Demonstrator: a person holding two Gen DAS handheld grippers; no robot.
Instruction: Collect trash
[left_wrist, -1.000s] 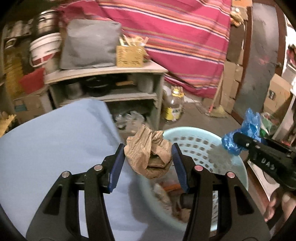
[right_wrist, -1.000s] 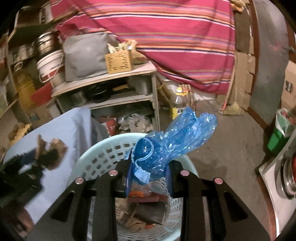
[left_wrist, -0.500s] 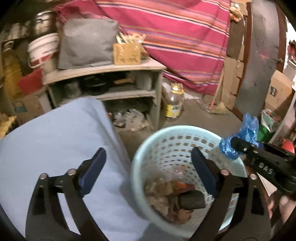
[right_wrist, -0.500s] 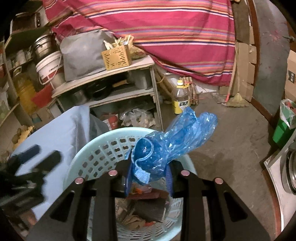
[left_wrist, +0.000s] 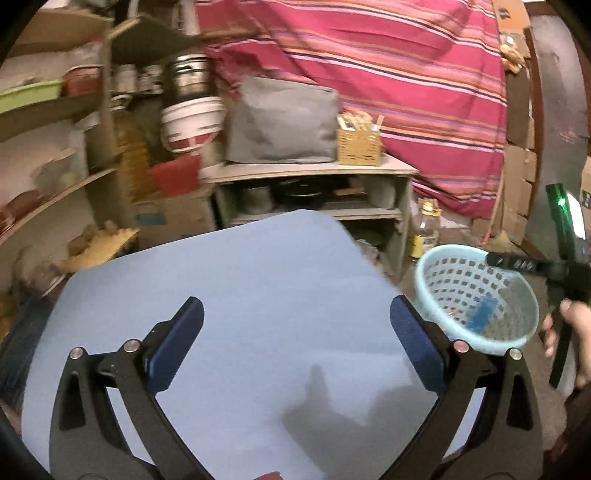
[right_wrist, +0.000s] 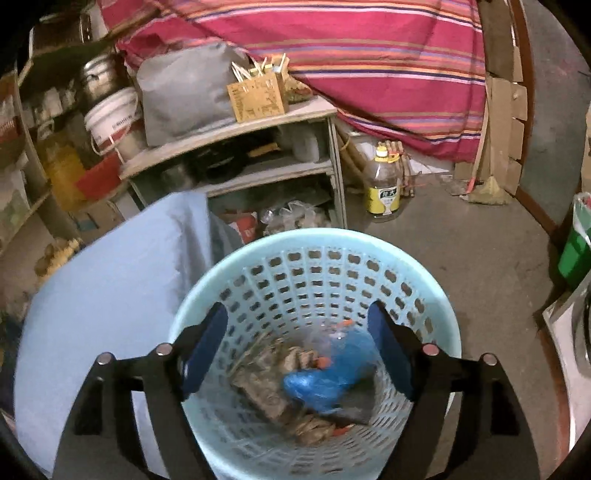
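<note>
Below hand-held gripper (right_wrist: 297, 347), blue bag (right_wrist: 325, 376), in basket (right_wrist: 436, 295)

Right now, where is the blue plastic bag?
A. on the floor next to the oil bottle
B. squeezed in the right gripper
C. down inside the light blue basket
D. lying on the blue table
C. The blue plastic bag lies among the trash inside the light blue basket, below the right gripper, whose jaws have just been opening and now stand wide apart with nothing pressed between them.
</note>
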